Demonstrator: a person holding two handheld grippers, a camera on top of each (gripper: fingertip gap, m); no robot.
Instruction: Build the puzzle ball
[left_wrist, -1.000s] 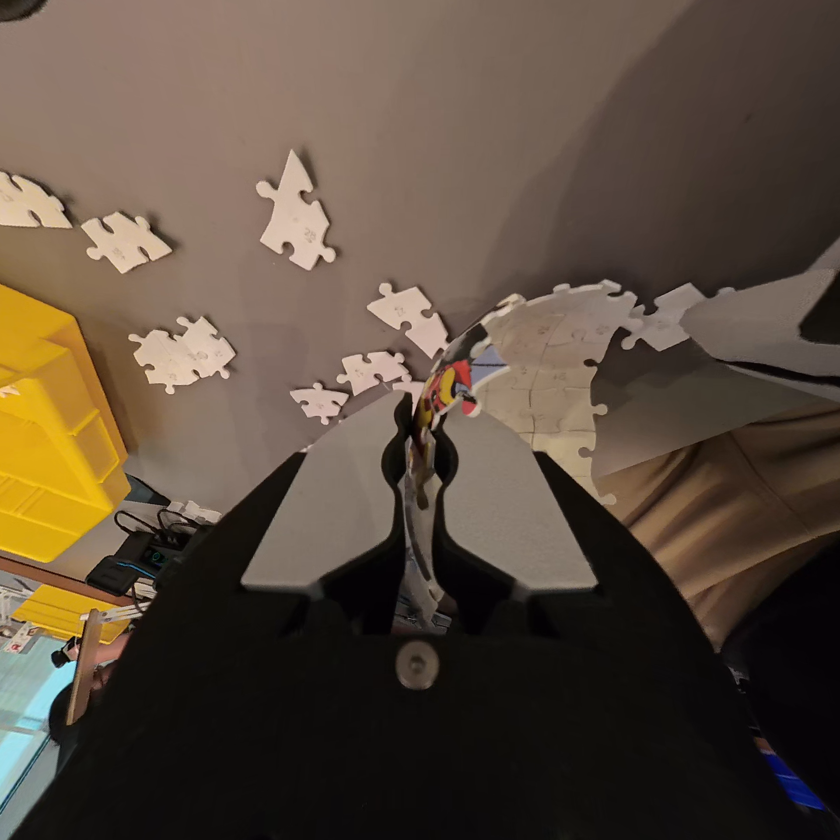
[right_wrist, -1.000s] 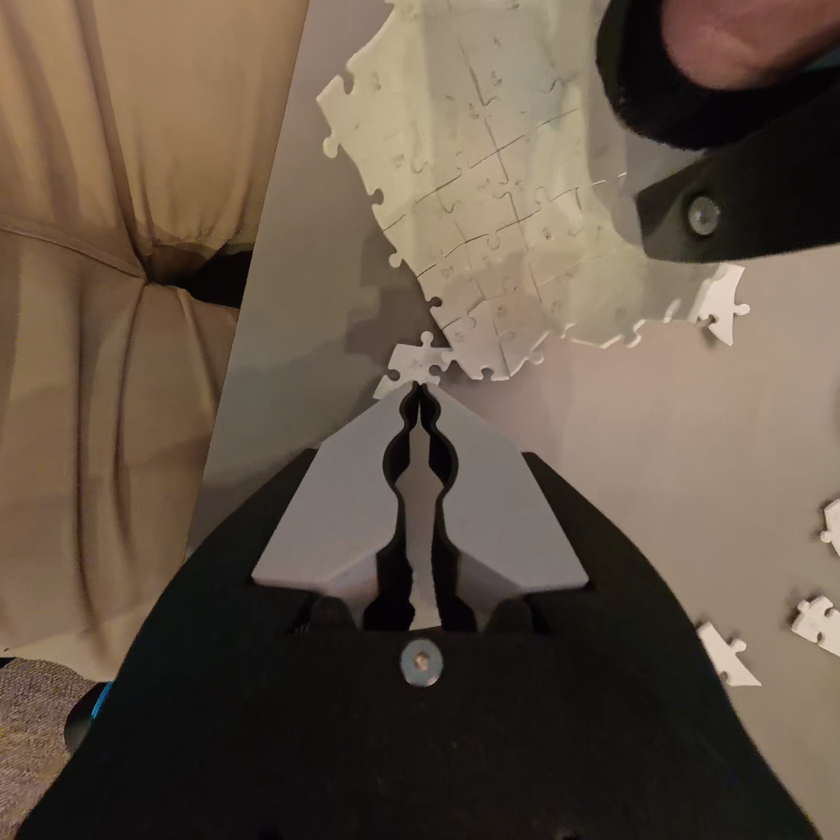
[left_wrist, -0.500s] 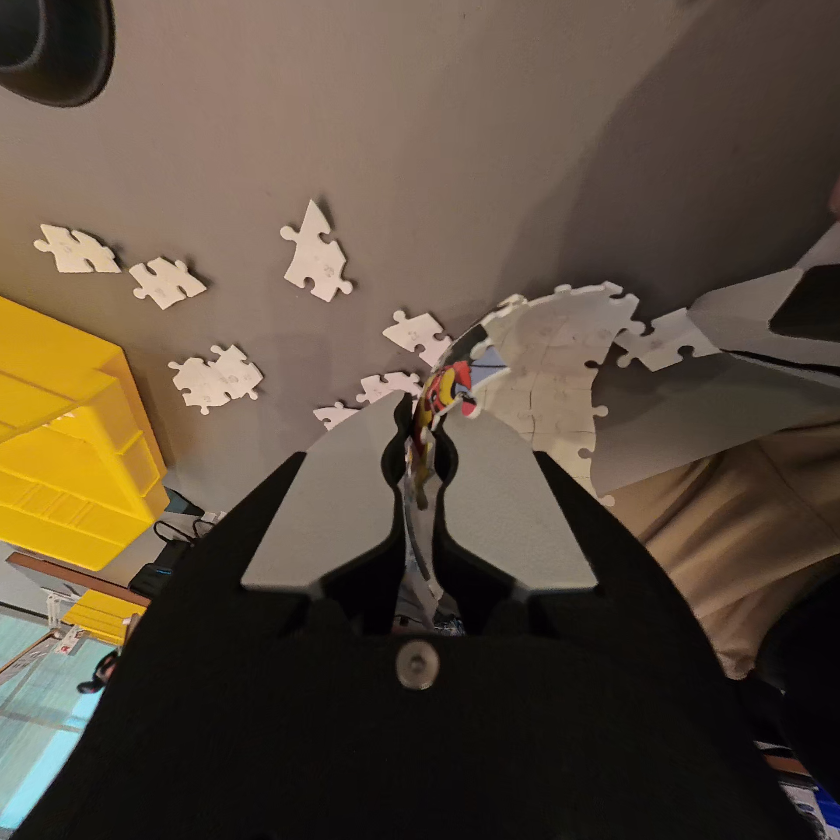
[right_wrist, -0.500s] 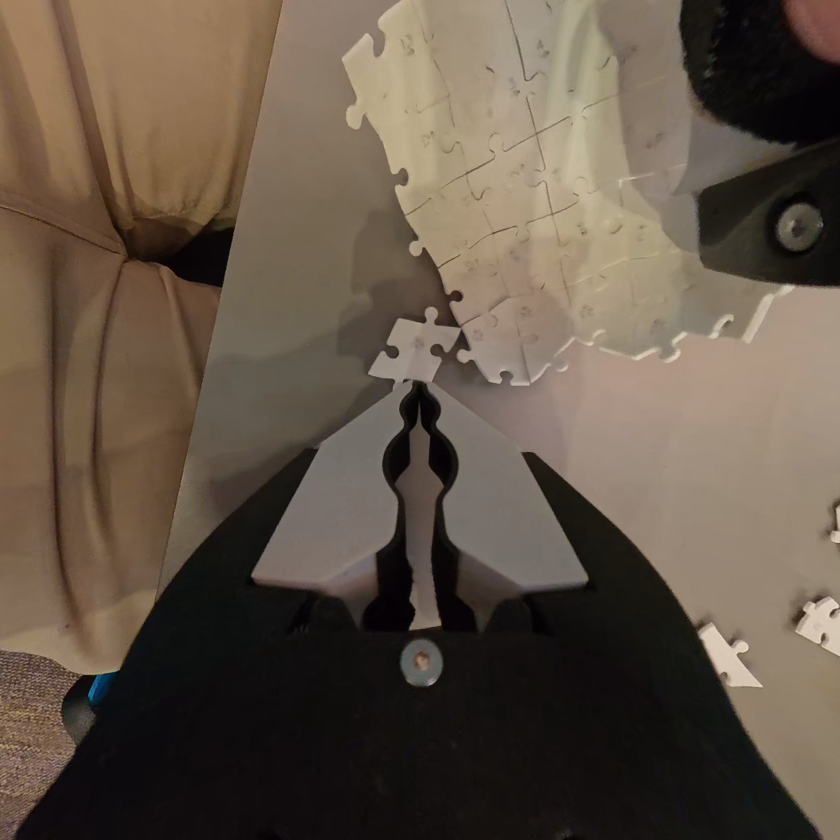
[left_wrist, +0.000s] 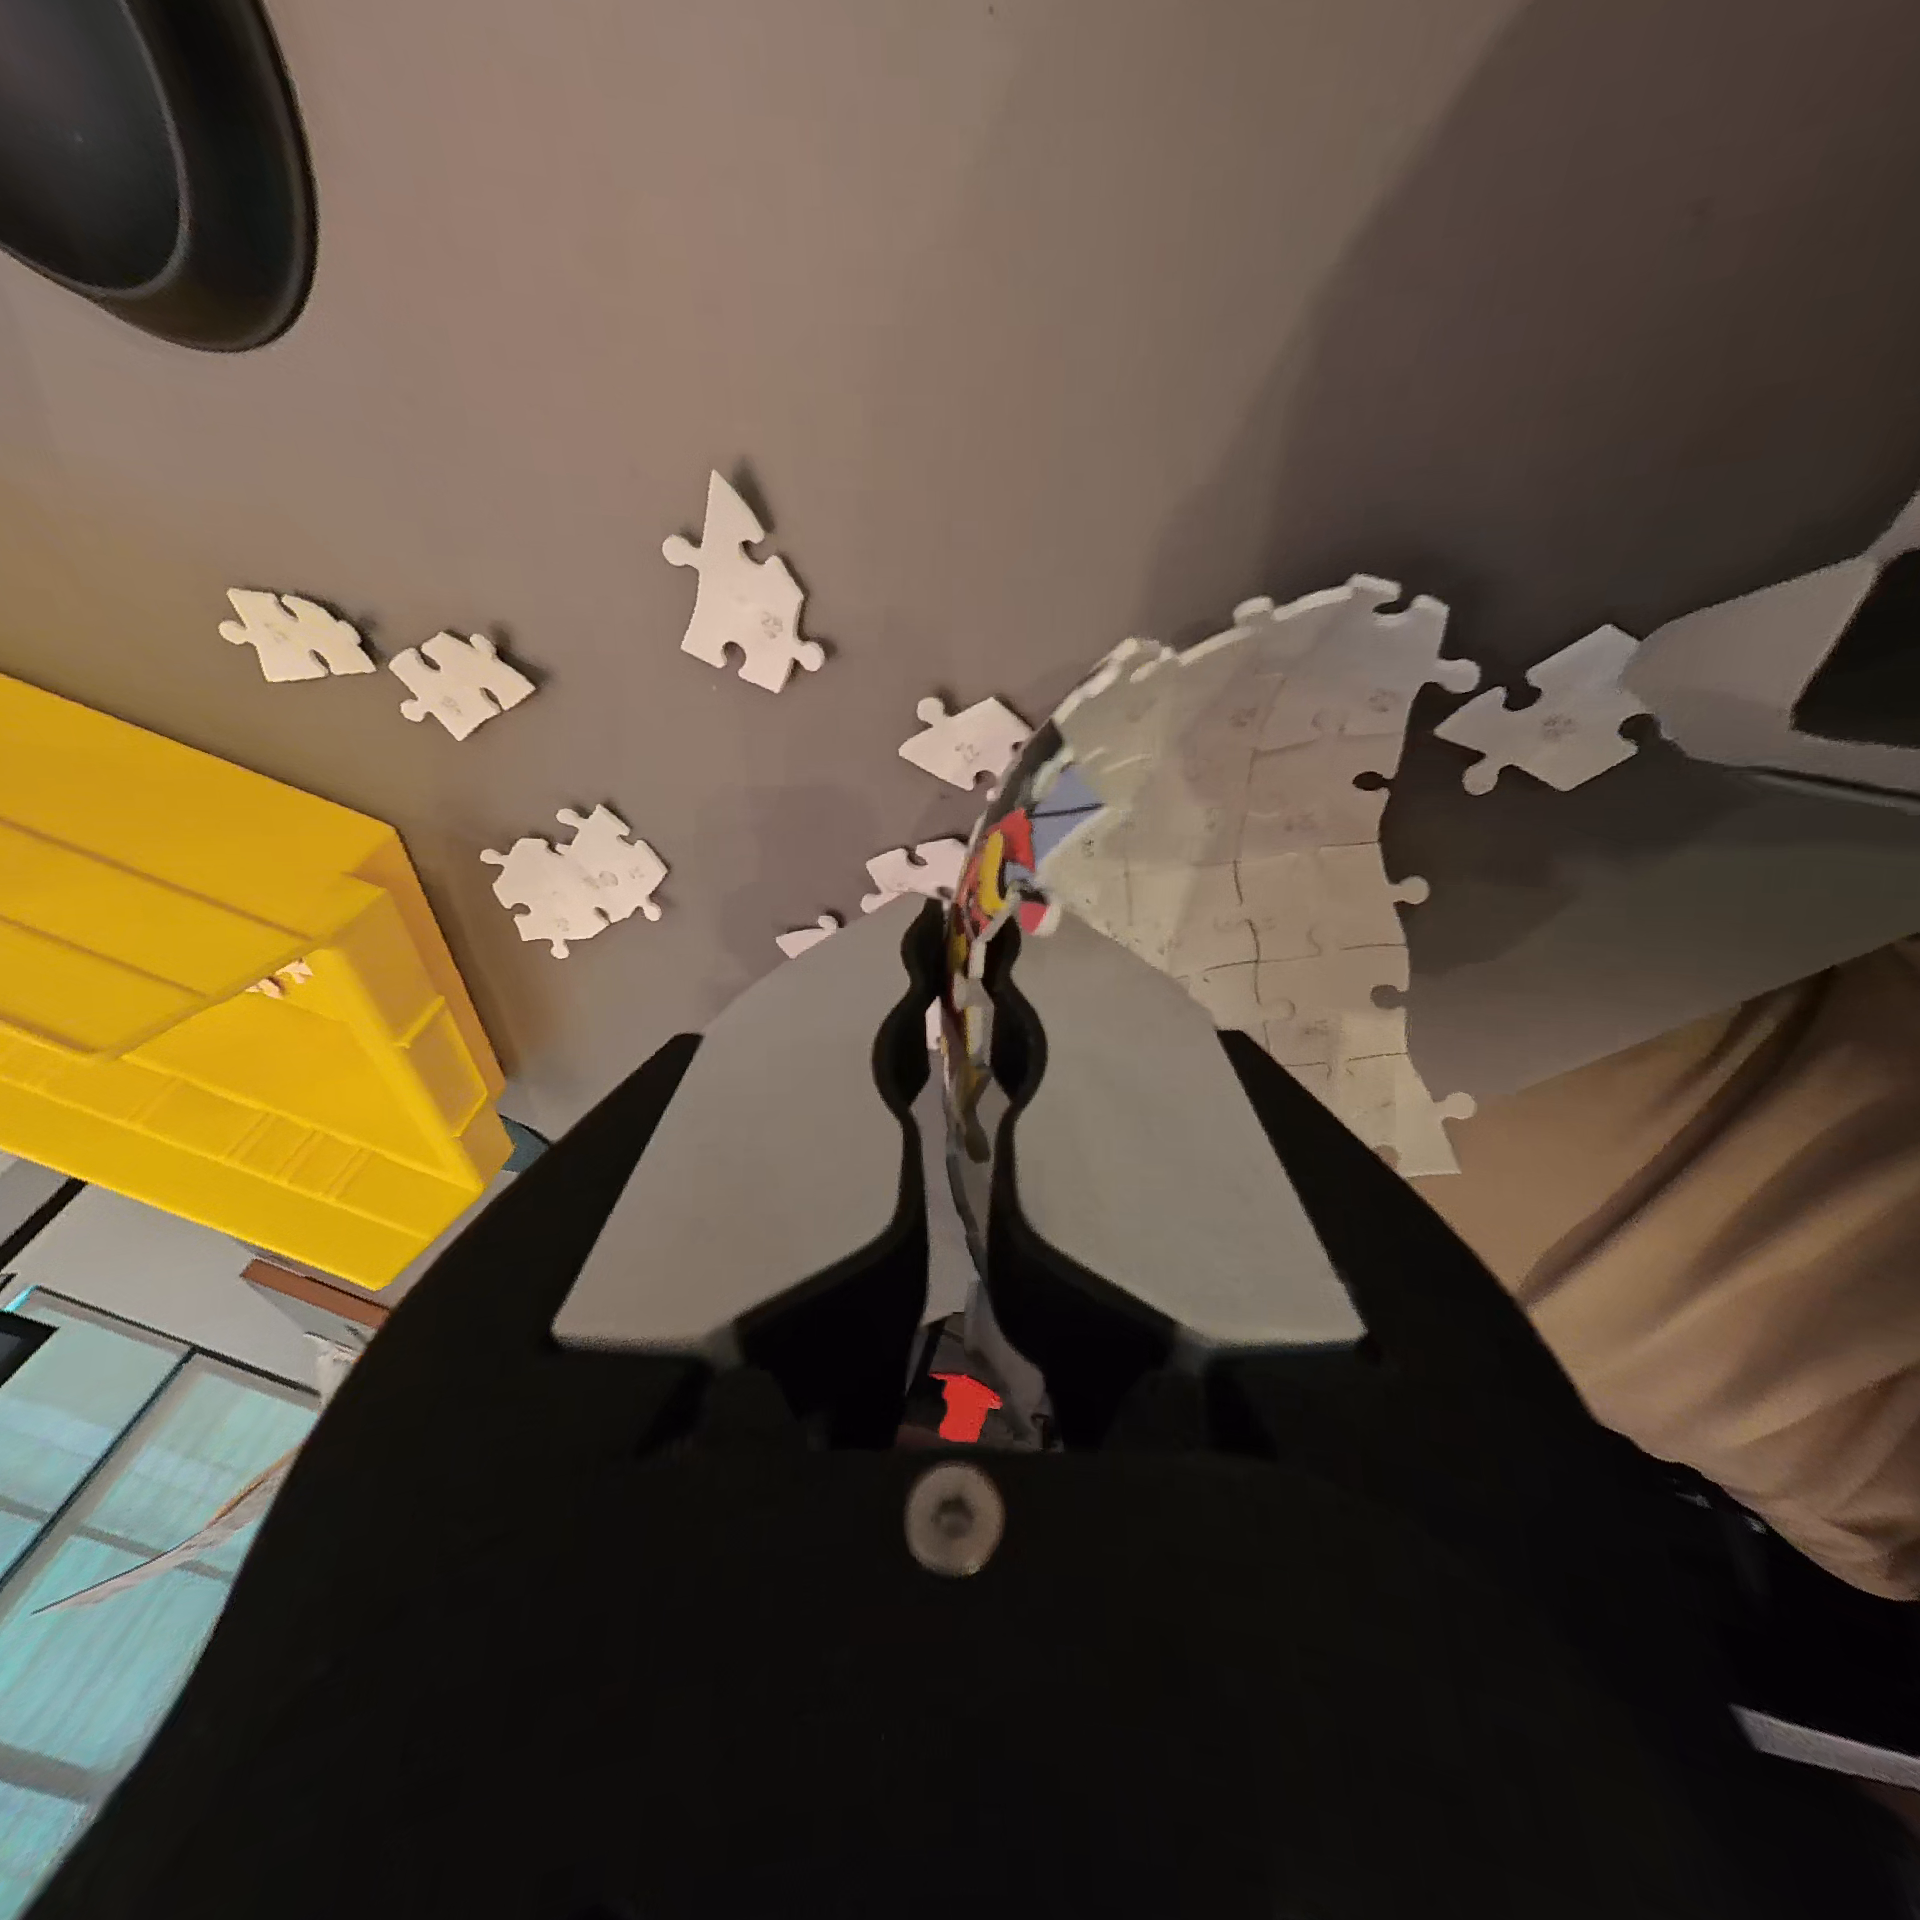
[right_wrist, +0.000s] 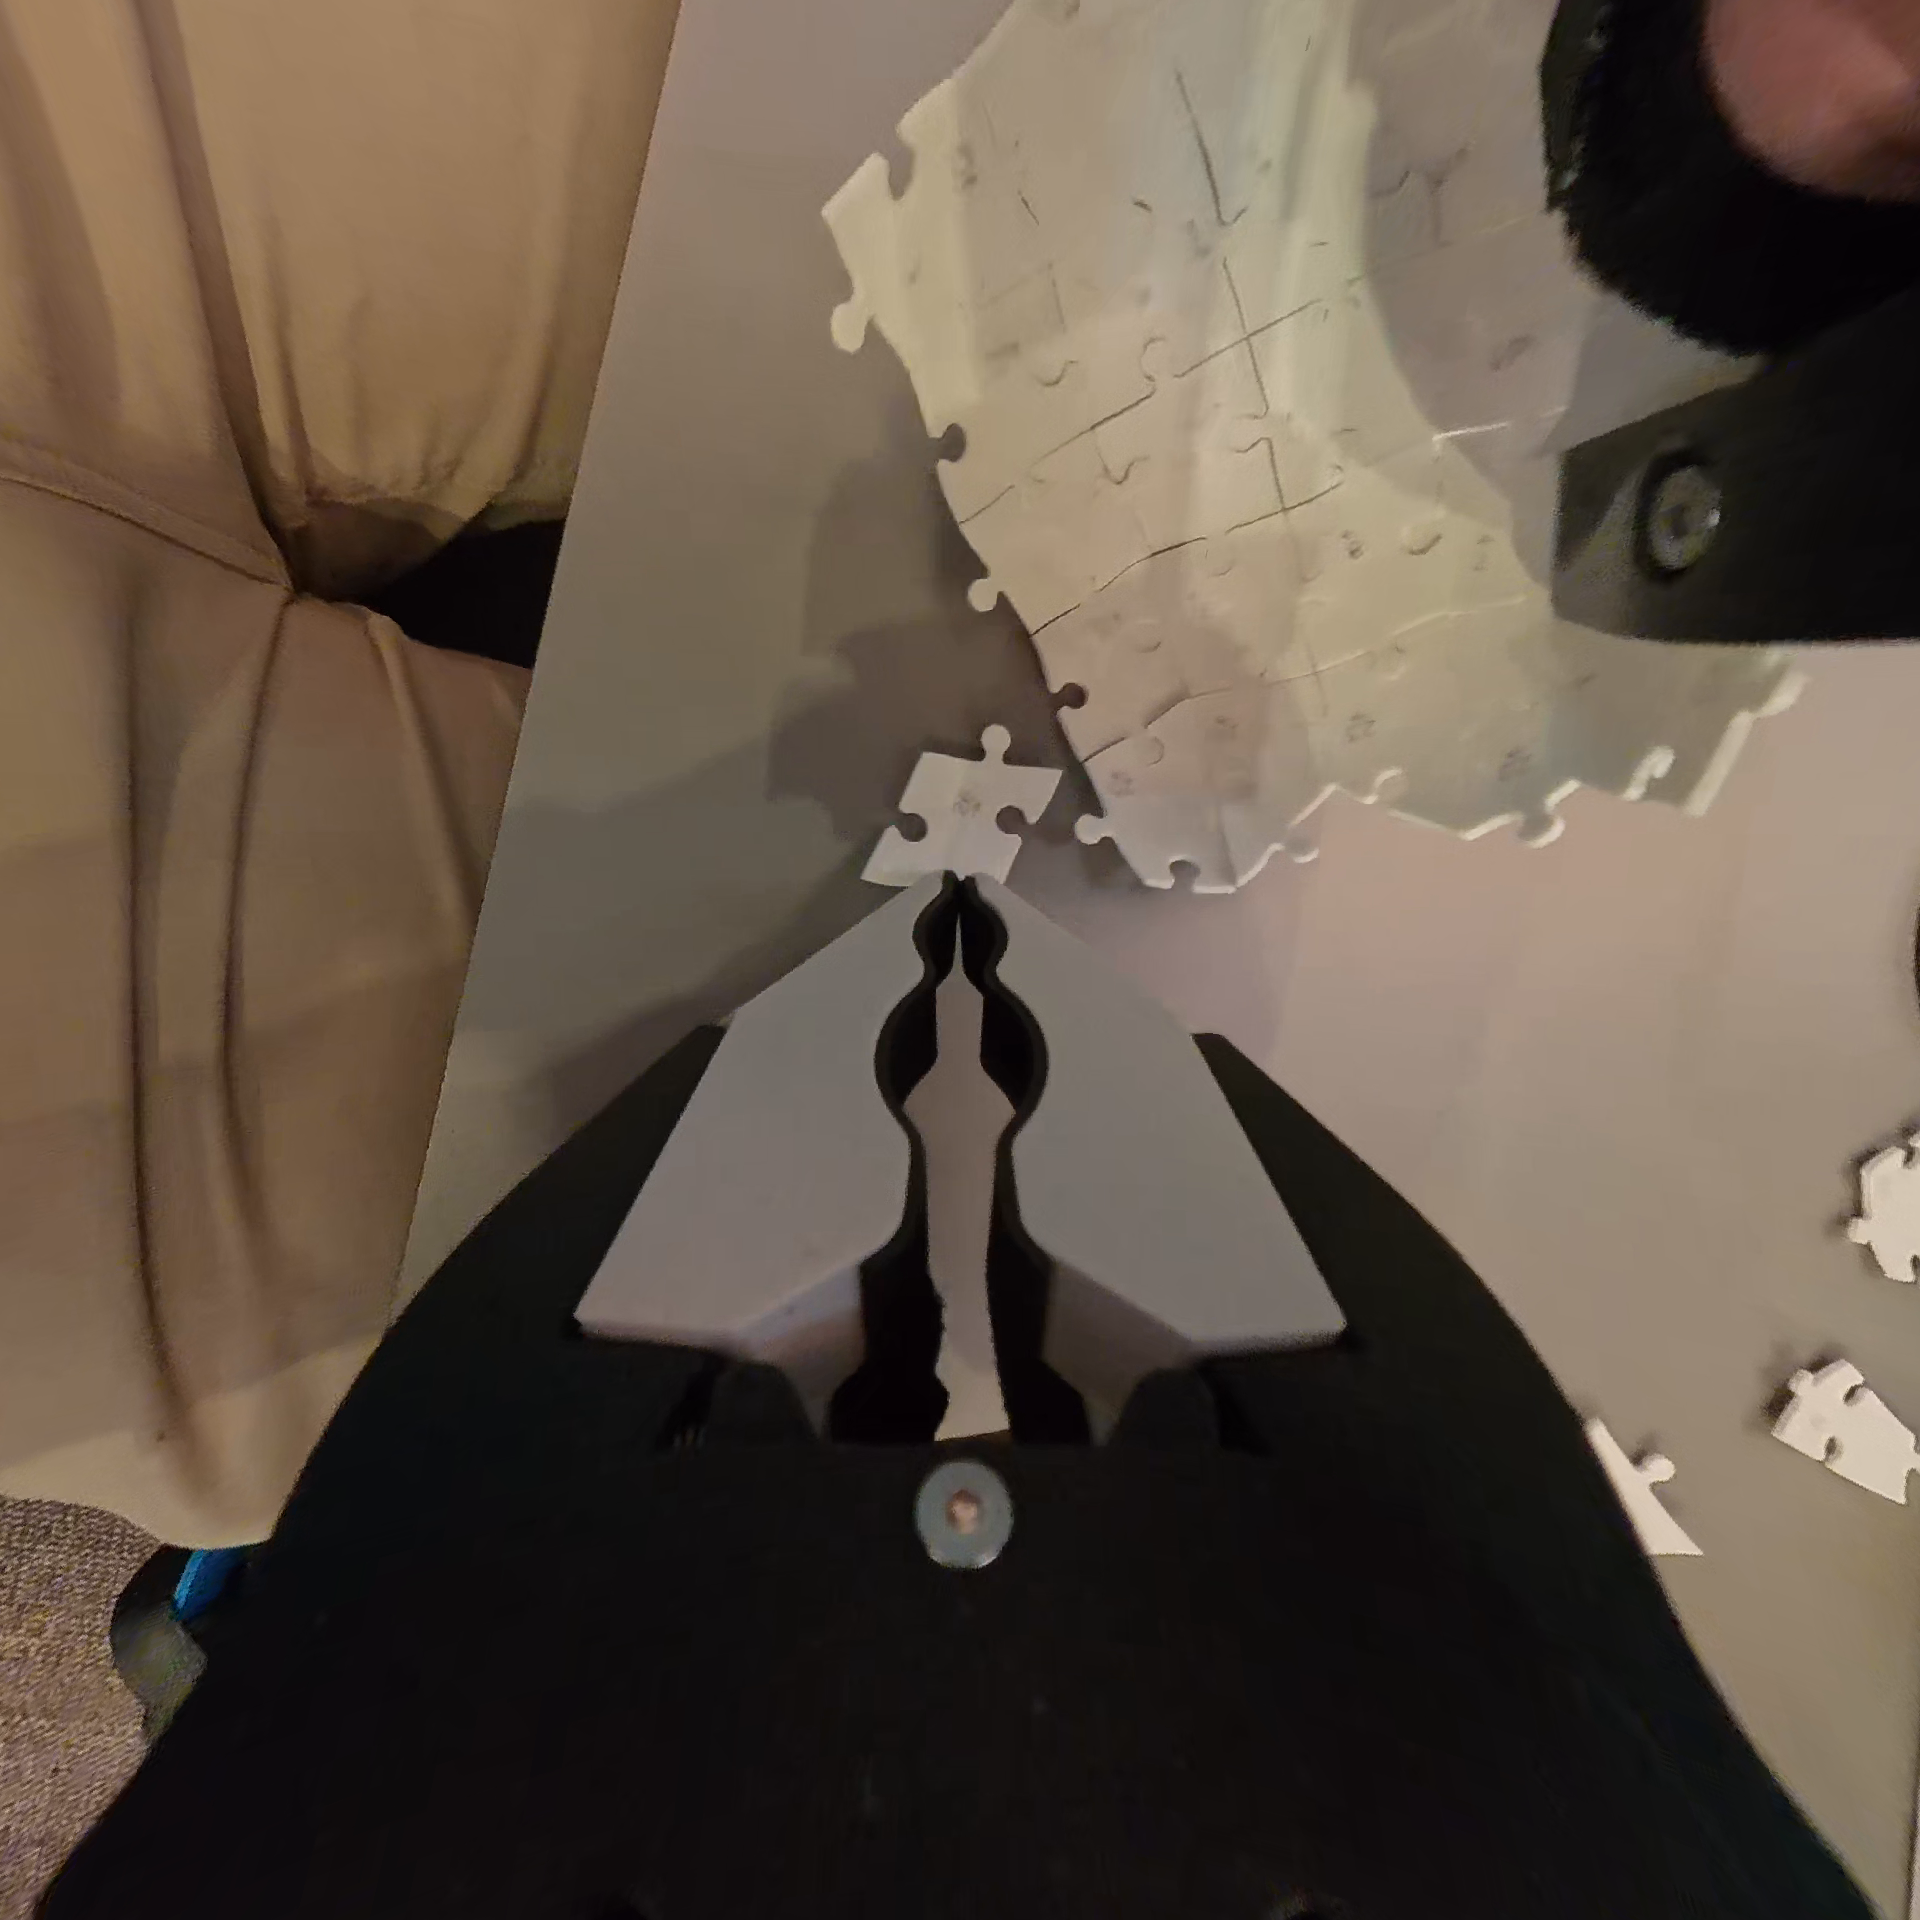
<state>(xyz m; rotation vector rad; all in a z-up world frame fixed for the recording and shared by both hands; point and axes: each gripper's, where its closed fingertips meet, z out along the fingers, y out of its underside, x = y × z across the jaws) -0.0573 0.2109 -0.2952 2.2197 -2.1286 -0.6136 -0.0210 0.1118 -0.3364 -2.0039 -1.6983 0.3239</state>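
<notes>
My left gripper is shut on the edge of the curved, partly built puzzle shell, white inside and coloured outside, held above the grey table. In the right wrist view the shell hangs at upper right with the left gripper on it. My right gripper is shut on a single white puzzle piece, held just left of the shell's lower edge with a small gap. That piece and the right gripper's finger show at the right of the left wrist view.
Several loose white pieces lie on the table, more at the right wrist view's right edge. A yellow bin stands at left. A dark round object sits at upper left. A person's beige trousers are beside the table edge. Left tips to right tips: about 11 centimeters.
The left gripper has drawn back with the shell, so the table pieces and yellow bin shifted right. The shell's lower edge moved away from the held piece, opening a gap.
</notes>
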